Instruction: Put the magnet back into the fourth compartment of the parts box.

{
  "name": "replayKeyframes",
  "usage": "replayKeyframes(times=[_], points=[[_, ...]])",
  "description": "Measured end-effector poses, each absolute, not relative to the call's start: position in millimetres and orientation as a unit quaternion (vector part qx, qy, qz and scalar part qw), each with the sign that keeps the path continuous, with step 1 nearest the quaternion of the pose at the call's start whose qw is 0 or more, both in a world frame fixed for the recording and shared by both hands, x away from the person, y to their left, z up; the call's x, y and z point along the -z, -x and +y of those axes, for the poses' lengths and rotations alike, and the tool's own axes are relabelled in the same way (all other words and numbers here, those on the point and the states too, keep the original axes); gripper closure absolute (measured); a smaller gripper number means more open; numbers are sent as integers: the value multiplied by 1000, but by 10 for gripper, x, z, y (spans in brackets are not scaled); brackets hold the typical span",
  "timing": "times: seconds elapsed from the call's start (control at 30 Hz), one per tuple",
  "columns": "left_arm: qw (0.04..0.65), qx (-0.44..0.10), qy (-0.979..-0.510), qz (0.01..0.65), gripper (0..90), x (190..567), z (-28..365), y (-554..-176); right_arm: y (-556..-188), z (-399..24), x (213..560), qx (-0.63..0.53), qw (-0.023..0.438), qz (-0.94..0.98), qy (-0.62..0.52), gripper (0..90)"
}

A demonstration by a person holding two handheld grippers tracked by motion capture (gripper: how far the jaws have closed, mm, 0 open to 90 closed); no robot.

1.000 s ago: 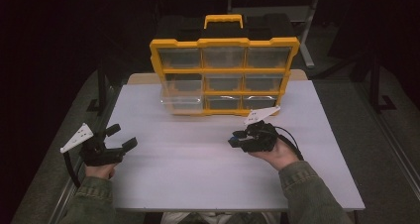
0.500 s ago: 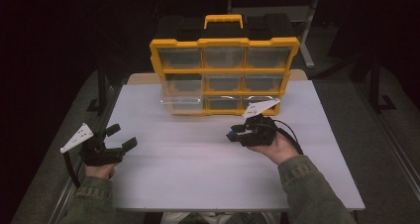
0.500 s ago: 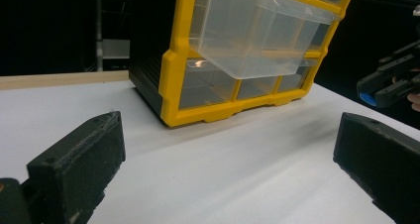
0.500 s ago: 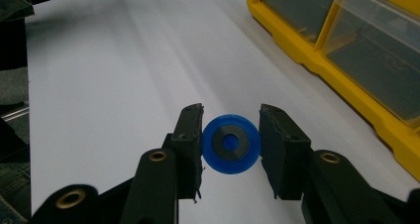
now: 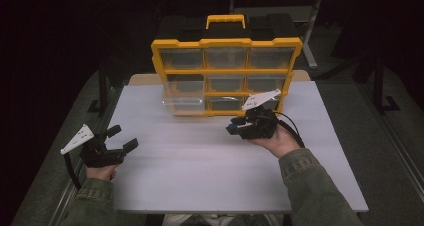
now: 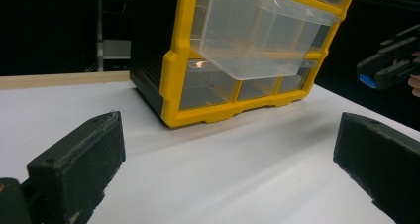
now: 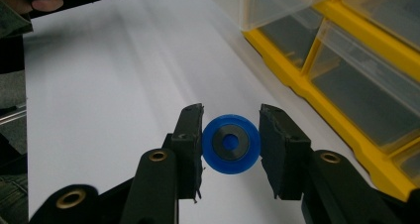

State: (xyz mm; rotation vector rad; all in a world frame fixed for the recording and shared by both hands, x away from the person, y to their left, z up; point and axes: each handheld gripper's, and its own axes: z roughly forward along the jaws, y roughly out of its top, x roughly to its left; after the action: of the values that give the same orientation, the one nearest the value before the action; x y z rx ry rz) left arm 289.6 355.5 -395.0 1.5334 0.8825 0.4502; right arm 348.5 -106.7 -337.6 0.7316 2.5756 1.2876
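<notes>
One blue disc [image 7: 231, 144] clamped in right gripper [image 7: 231, 145]; left gripper [image 6: 228, 184] wide open, empty. Best lift disc level over the pulled-out clear drawer [image 5: 183, 103], then release.

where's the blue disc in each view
High view: blue disc shows as a blue speck at the right gripper tip, right of centre.
Left gripper view: blue patch at far right.
Right gripper view: lower centre, clamped between the jaws.
Shared landmark: yellow organizer.
</notes>
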Motion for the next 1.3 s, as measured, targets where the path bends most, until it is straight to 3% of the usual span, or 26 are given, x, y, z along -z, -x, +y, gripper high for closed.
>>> replayKeyframes(times=[1.3], points=[[610,-191,-670,378,0,3956,3525,-2910,-3671,-757,2867,-431,77,873,-215,611]])
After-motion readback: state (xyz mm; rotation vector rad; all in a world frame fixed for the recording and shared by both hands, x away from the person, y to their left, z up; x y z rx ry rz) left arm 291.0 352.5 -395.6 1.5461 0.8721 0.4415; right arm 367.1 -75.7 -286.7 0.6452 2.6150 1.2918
